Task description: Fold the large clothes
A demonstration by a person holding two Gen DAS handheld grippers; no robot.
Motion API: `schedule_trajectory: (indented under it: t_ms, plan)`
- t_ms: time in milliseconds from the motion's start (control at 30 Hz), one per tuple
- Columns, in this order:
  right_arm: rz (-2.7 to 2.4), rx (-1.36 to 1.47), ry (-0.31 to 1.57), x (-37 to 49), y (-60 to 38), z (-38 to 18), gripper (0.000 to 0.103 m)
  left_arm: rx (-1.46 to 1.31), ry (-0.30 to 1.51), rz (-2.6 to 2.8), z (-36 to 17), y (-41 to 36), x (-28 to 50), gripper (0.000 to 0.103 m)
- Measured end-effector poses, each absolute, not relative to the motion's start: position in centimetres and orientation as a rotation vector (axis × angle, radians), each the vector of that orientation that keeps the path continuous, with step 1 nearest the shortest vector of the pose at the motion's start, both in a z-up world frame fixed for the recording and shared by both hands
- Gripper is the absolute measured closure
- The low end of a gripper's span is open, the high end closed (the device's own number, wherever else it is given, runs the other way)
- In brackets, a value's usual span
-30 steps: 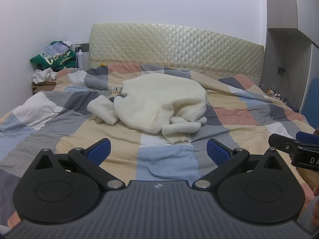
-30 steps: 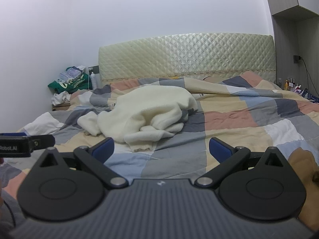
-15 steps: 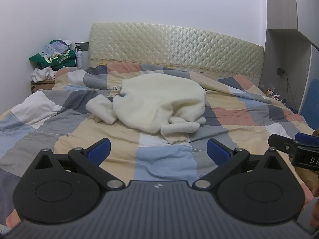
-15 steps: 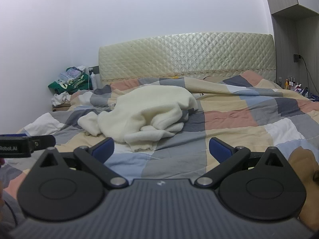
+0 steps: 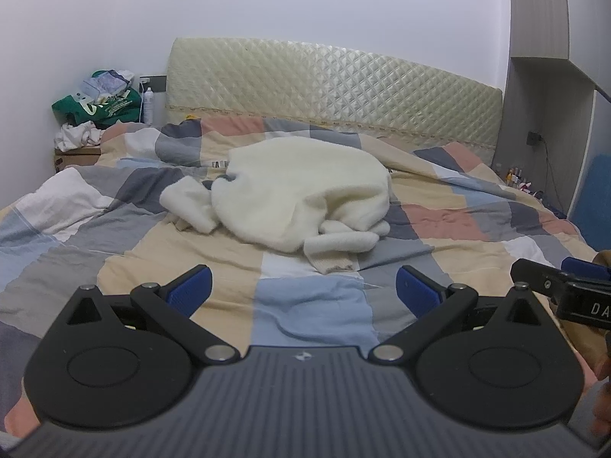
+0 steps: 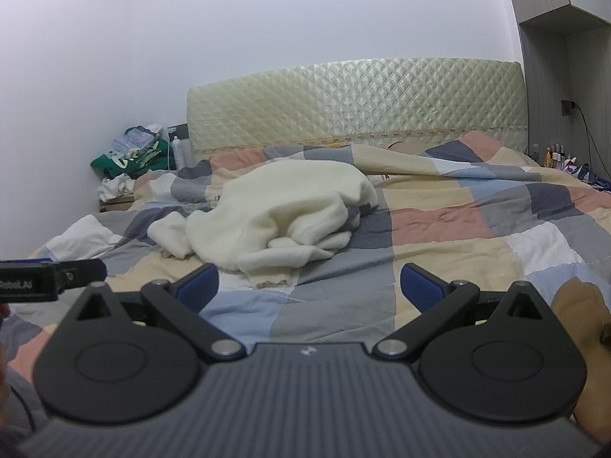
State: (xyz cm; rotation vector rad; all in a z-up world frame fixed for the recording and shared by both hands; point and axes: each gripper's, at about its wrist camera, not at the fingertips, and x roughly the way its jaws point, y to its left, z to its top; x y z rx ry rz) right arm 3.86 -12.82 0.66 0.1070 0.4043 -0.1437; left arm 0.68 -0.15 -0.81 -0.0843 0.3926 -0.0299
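Cream fleece garment; checked quilt in beige, grey, blue, salmon, white; pale gold diamond-quilted headboard; blue finger pads.

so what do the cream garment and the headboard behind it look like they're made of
The crumpled cream garment looks like thick fleece or plush knit: a matte, fuzzy nap with soft, rounded folds. The pale quilted headboard seems padded under a glossy cover, perhaps vinyl or plastic film: its diamond stitching catches shiny highlights.
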Motion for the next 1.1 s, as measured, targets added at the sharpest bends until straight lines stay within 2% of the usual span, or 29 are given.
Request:
schedule_trajectory:
  t_ms: [567, 867, 1100]
  plan:
    - [-0.129, 0.148, 0.457, 7.8, -14.2, 3.8, 0.0, -0.03, 0.397, -0.049, 2.2, -0.5, 5.2, 0.0]
    - [-0.119, 0.197, 0.488, 13.9, -15.9, 5.4, 0.0, 0.004, 0.385, -0.021, 5.5, 1.9, 11.7, 0.0]
    - [-0.105, 0.308, 0.56, 20.9, -18.0, 3.2, 0.0, -0.136, 0.483, 0.015, 2.6, 4.9, 20.2, 0.0]
